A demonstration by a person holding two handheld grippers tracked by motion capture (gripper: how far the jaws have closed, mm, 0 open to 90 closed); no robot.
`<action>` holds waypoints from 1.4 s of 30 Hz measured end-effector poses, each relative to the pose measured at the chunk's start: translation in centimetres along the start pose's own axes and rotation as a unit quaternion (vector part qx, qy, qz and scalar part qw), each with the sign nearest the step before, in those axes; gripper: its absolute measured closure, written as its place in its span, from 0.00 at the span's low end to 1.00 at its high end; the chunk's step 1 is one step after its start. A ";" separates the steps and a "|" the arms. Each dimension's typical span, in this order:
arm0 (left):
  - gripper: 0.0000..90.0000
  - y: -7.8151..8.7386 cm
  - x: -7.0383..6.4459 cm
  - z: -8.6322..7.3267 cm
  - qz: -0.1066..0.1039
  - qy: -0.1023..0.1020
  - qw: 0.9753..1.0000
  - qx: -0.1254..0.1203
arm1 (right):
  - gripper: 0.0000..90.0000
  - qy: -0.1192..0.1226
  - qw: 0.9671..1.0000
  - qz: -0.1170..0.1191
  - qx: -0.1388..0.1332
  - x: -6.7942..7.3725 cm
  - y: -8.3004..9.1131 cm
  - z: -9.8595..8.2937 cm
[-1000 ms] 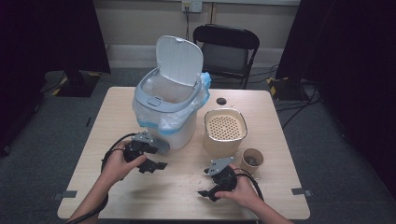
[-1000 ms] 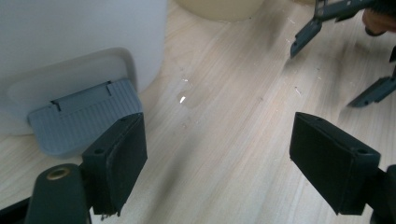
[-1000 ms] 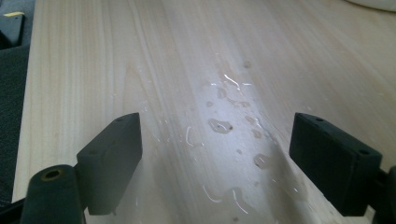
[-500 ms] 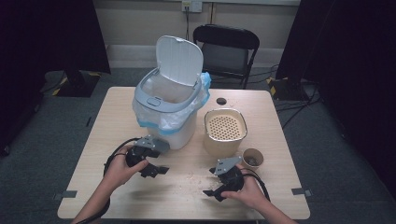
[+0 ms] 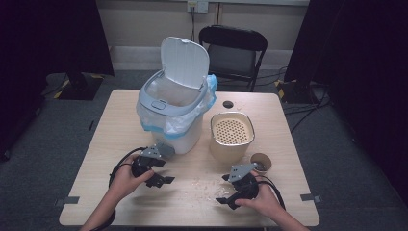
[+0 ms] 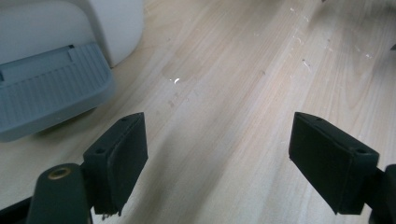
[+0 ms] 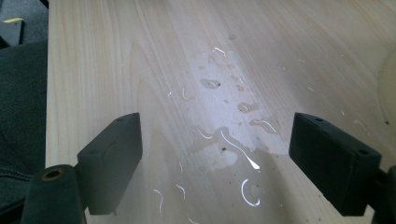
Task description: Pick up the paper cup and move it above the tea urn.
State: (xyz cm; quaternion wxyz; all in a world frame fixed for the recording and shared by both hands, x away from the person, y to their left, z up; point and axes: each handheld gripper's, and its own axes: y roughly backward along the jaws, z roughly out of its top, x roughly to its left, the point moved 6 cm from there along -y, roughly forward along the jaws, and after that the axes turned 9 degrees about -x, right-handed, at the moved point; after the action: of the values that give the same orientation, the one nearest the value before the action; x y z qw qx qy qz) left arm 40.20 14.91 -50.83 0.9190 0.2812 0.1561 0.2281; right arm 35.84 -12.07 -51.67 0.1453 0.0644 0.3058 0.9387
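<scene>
High view shows us the white pedal bin (image 5: 171, 122) at the counter's (image 5: 96, 144) far left, lid up, a clear liner with a blue edge folded over its rim, and its grey pedal (image 6: 49, 95) facing us. Our left gripper (image 5: 161, 179) hovers just before that pedal, jaws wide and empty; our right gripper (image 5: 226, 195) is likewise wide over a wet patch (image 7: 229, 140). Since a second ago, both hands have drawn back toward us.

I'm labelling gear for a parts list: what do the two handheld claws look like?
Both the left claw and right claw are black, each with two blocky rectangular jaws showing small screw holes. A grey three-cornered plate sits on top of each, and a black cable loops from each. The forearms are bare, no sleeves.
</scene>
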 end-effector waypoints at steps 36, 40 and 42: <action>0.17 -1.5 0.0 -2.6 -0.006 -0.097 0.995 0.015 | 0.20 -0.025 1.000 -0.008 0.002 -0.1 3.7 -2.6; 0.16 -1.5 0.0 -2.8 -0.008 -0.092 0.996 -0.004 | 0.20 -0.025 1.000 -0.012 0.005 0.0 4.1 -2.9; 0.16 -1.5 0.0 -2.9 -0.009 -0.094 0.995 -0.012 | 0.20 -0.027 0.999 -0.016 0.007 -0.1 4.3 -3.1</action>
State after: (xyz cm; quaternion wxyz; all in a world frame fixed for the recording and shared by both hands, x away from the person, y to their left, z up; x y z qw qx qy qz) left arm 39.51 15.14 -54.03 0.9349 0.2892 0.0690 0.1939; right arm 34.29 -17.12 -51.58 0.1677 0.0856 0.3092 0.9322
